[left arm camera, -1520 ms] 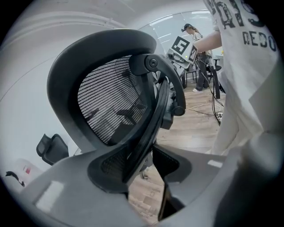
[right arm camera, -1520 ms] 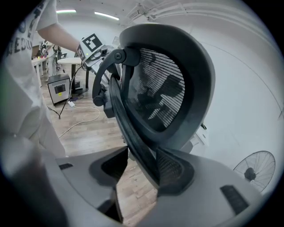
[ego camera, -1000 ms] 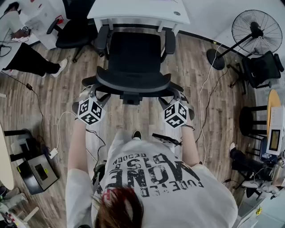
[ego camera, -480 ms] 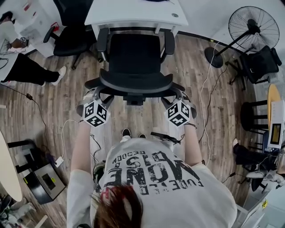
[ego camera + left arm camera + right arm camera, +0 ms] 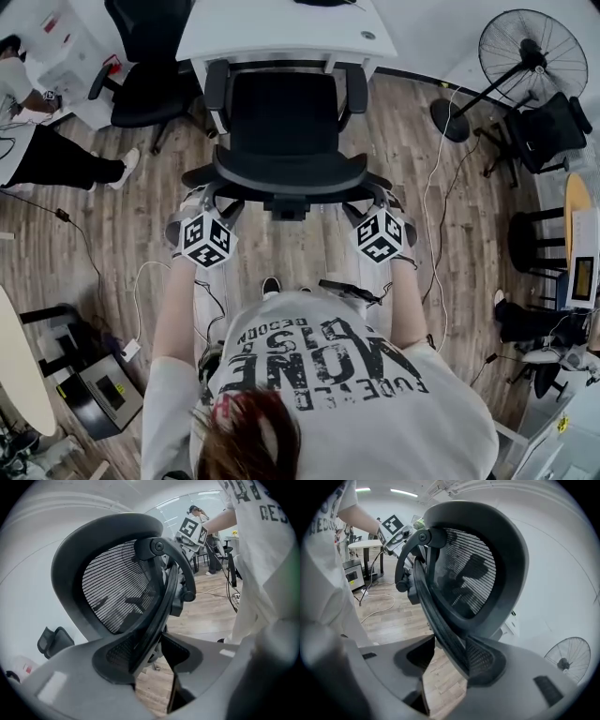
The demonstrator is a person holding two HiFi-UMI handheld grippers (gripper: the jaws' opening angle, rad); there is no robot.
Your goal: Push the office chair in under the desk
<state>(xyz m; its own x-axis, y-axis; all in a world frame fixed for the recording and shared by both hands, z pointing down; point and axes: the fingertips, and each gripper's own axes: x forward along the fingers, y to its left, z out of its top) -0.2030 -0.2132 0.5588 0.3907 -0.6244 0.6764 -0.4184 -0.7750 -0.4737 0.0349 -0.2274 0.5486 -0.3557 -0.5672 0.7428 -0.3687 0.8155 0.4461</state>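
Your left gripper (image 5: pixel 152 641) is closed on the left side of the backrest (image 5: pixel 286 173) of the office chair (image 5: pixel 286 112). The black rim of the backrest passes between the two jaws and is pinched there. Your right gripper (image 5: pixel 450 641) holds the right side of the same rim in the same way, with only a thin line of floor showing beside the frame. Both grips sit at about the same height, and this is good for a straight push.

The chair stands on the wooden floor (image 5: pixel 441 281), directly in front of the desk (image 5: pixel 281 28). The front of its seat is at the near edge of the desk, and most of the seat is outside. I judge that the push is about halfway.

Push with both sides equally, low and slowly, so that the wheels roll and the chair does not turn. The backrest probably gives a little, so press it forward and do not bend it.

Watch the armrests (image 5: pixel 217 84). Their front ends are at the desk's near edge, and from above you cannot tell whether they pass under it.

A second black chair (image 5: pixel 141 80) stands near the desk's left corner, and a person (image 5: pixel 56 155) is further to the left. A standing fan (image 5: pixel 530 52) and a white cable (image 5: pixel 436 216) are on the right, apart from the chair's path.
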